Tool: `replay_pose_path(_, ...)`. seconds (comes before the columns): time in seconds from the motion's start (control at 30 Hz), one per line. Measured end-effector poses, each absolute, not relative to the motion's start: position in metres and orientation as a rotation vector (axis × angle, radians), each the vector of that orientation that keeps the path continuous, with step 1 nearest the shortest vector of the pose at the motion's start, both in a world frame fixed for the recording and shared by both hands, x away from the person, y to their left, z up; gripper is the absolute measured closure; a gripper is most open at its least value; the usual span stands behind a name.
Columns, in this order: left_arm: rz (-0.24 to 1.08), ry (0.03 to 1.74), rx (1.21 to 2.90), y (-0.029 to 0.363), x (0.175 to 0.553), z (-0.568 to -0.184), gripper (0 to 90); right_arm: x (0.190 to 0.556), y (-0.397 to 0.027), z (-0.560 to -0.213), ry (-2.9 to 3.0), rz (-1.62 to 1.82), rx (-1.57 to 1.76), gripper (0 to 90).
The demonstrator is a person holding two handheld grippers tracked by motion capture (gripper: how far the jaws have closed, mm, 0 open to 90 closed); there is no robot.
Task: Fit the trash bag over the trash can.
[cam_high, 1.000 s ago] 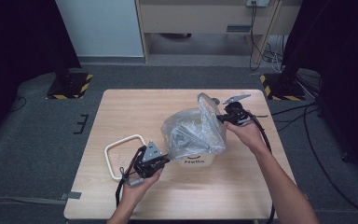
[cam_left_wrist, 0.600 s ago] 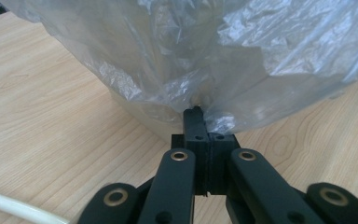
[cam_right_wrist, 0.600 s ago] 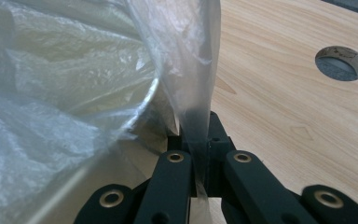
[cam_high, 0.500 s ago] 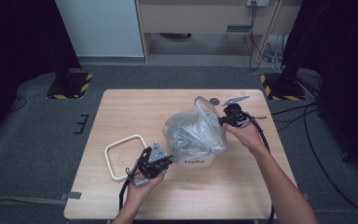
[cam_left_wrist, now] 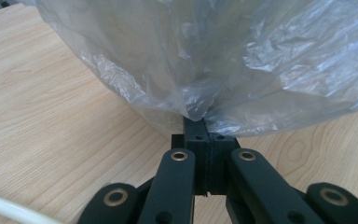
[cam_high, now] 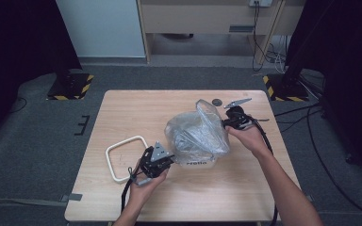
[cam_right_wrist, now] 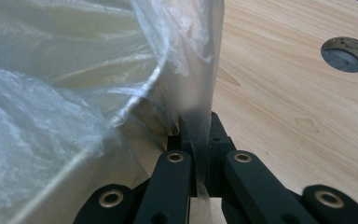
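Left tool (cam_high: 167, 160) sits at the near-left of the bench (cam_high: 136, 108), held in the person's left hand (cam_high: 147, 181). Its jaws are closed tight on the lower edge of the clear plastic bag (cam_high: 197, 134) – the left gripper view shows the film (cam_left_wrist: 200, 109) pinched between the black tips, w/ the bag bulging above and beyond. Just left of that tool lies a white square frame (cam_high: 114, 150), flat on the wood, apart from the bag.

Mid-bench: bag stands puffed up over a white container (cam_high: 199, 163) w/ dark lettering on its near wall; contents too hazy to tell.

Far-right side: right tool (cam_high: 226, 123), in the right hand (cam_high: 247, 136), is clamped on the bag's upper edge – a strip of film (cam_right_wrist: 200, 93) runs up from between its jaws. Beyond it, a round hole (cam_high: 217, 101) in the bench top near the far edge.
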State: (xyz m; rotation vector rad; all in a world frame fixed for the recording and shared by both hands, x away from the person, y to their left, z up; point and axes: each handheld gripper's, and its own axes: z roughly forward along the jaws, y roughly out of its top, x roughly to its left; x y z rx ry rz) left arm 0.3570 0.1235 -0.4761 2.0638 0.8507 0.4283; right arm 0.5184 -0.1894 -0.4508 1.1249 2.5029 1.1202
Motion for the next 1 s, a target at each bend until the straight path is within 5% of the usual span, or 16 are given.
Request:
replay_pose_path(0.73,0.431,0.88,2.054,0.125,0.368,-0.482,89.6,0.51,-0.194,-0.456,2.48,1.146,1.163,89.8)
replay_pose_path(1.0,0.472,0.871,2.072,0.125,0.362,-0.478,84.3,0.509,-0.197,-0.45,2.419,1.144,1.179,74.6)
